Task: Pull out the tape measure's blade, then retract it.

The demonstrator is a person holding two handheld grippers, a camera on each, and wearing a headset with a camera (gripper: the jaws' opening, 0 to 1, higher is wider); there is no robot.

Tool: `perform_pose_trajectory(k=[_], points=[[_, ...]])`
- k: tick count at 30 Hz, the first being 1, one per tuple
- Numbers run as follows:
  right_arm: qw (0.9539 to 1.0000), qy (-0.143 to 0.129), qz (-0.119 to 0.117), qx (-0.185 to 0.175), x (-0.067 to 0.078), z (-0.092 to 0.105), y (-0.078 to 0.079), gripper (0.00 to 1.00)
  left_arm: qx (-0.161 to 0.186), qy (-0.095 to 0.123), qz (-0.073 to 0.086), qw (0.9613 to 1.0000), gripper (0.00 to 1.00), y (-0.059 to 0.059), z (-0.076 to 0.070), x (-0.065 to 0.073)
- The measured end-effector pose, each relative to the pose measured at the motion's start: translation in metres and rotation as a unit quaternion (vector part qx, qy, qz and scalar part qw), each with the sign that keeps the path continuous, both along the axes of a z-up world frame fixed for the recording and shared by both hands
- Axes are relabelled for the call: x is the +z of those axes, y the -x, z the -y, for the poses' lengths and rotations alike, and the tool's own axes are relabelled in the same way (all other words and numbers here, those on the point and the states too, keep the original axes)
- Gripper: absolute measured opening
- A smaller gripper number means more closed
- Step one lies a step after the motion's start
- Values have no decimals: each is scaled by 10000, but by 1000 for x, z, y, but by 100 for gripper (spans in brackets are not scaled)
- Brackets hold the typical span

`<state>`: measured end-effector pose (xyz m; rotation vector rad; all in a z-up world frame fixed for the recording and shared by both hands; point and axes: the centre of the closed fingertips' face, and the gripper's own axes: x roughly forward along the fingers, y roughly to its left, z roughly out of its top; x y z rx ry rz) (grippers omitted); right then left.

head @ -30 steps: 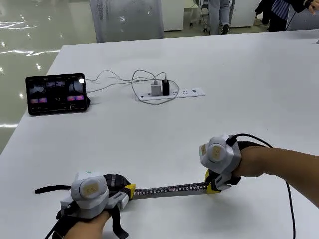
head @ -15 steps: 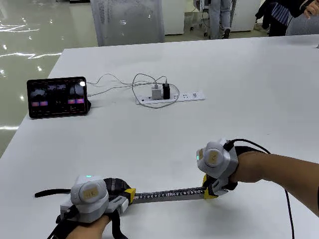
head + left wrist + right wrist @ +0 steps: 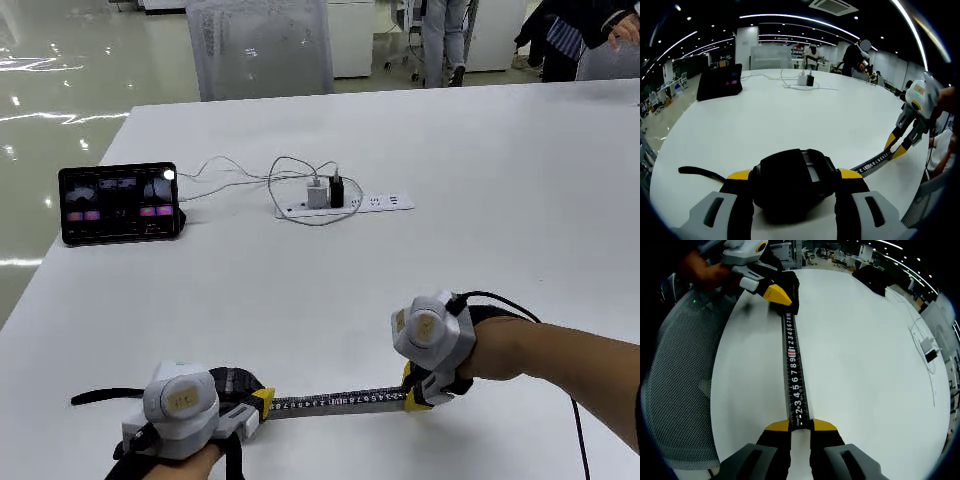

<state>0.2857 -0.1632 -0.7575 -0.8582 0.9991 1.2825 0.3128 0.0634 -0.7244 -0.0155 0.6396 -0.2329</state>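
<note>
A black tape measure (image 3: 232, 384) lies at the near left of the white table (image 3: 480, 200), with my left gripper (image 3: 255, 404) shut on its case (image 3: 792, 182) between yellow-tipped fingers. Its blade (image 3: 338, 402) runs out flat to the right, numbers up. My right gripper (image 3: 413, 398) is shut on the blade's end. In the right gripper view the blade (image 3: 792, 375) stretches from my right gripper (image 3: 800, 426) up to the case (image 3: 790, 287), with about 10 cm of scale readable. The left gripper view has the blade (image 3: 872, 163) leading to the right gripper (image 3: 900, 145).
A lit tablet (image 3: 120, 203) stands at the far left. A white power strip (image 3: 345, 201) with chargers and looped cables lies mid-table. The tape's black strap (image 3: 105, 396) trails left. A grey mesh surface (image 3: 680, 365) lies just past the table's near edge. People stand far behind.
My right gripper has moved a little left towards the left gripper with the blade's end, so slightly less blade shows. The head camera has tilted, shifting the scene down.
</note>
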Motion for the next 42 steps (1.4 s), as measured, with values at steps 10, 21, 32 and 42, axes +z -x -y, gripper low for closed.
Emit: perform_pose_trajectory(k=[10, 21, 32, 42], points=[[10000, -23, 15, 64, 0, -7, 1, 10, 2, 8, 3, 10000, 61, -1, -1, -1], [10000, 43, 2, 51, 0, -11, -1, 10, 1, 14, -6, 10000, 61, -1, -1, 0], [10000, 15, 1, 94, 0, -17, -2, 10, -7, 29, -29, 10000, 62, -1, -1, -1], [9999, -31, -15, 97, 0, -23, -1, 10, -8, 36, -25, 10000, 62, 0, 0, 0]])
